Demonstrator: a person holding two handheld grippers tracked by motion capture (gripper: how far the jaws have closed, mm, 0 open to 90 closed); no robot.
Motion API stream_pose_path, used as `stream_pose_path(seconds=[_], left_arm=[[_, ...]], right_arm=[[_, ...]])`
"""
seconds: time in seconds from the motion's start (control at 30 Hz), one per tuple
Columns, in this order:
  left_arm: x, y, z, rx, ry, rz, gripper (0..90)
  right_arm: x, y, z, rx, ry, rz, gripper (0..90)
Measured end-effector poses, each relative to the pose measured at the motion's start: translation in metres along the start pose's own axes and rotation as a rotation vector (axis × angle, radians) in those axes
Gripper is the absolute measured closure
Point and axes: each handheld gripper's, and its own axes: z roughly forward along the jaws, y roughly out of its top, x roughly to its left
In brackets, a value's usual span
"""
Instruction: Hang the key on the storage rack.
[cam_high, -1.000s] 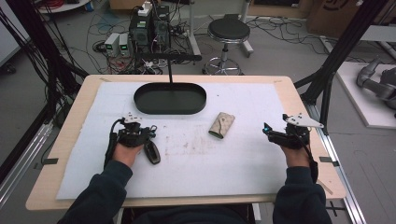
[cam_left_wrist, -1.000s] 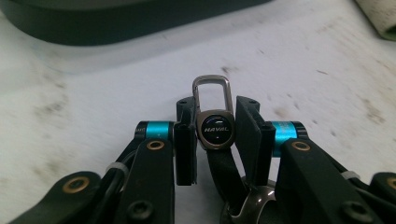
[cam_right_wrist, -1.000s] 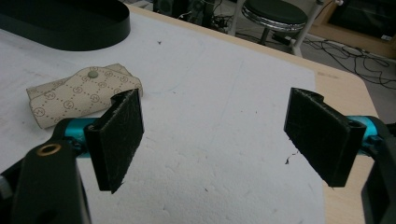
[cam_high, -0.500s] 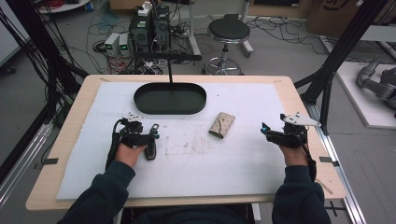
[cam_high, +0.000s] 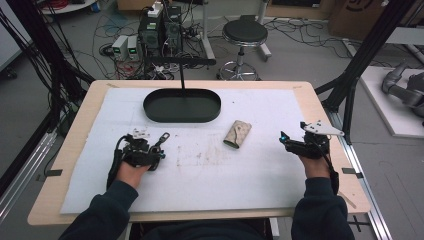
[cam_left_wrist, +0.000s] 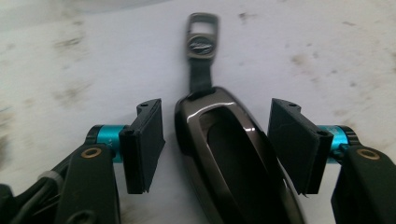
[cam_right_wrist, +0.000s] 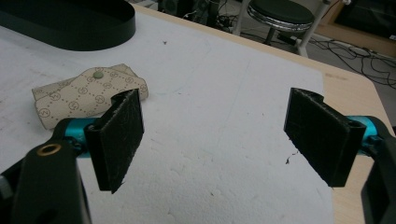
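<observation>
Left hand-held gripper (cam_high: 156, 145) sits low over the white foam mat (cam_high: 210, 175) on the wooden counter (cam_high: 325, 110), jaws spread wide, not clamping anything. Between them lies a glossy dark grey oval key fob with a short strap and metal clip (cam_left_wrist: 224, 140); left gripper view shows a gap on both sides, pads (cam_left_wrist: 145, 142) not touching it. The clip end points away from the gripper. In the high view the fob's clip end pokes out beyond the left gripper toward the black oval tray (cam_high: 182, 106).

Right hand-held gripper (cam_high: 286, 141) is at the right side of the mat, jaws wide apart, nothing between them, just bare mat in the right gripper view. A beige patterned fabric pouch with a snap button (cam_high: 238, 134) lies on the mat between the two grippers, nearer the right one, just below the tray's right end, apart from both.
</observation>
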Motion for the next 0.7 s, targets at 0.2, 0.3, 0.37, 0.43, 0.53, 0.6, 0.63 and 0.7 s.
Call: stream_pose_path(seconds=[0.2,0.3,0.37,0.43,0.53,0.6,0.63,0.7], left_arm=[[0.017,-0.005,-0.005,-0.018,0.015,-0.027,30.8],[0.015,-0.004,-0.001,-0.051,-0.024,0.026,31.1],[0.012,-0.004,0.004,-0.049,-0.04,0.061,31.2],[0.011,-0.004,0.004,-0.041,-0.032,0.095,29.8],[0.014,-0.005,0.001,-0.049,-0.003,0.069,44.4],[0.015,-0.005,0.001,-0.049,-0.008,0.067,48.3],[0.014,-0.005,0.001,-0.05,-0.003,0.069,48.4],[0.015,-0.004,0.001,-0.046,-0.003,0.074,48.4]], right_arm=[[0.001,0.001,0.0,-0.001,0.005,0.001,20.3],[0.002,0.001,0.001,-0.001,0.009,0.001,20.4],[0.002,0.001,0.001,0.0,0.011,-0.004,20.4],[0.003,0.001,0.002,0.0,0.012,-0.003,20.4],[0.002,0.001,0.002,0.001,0.014,-0.001,20.4],[0.002,0.001,0.003,0.004,0.016,-0.004,20.4],[0.002,0.001,0.003,0.003,0.016,-0.004,20.4],[0.002,0.001,0.002,0.002,0.014,-0.003,20.4]])
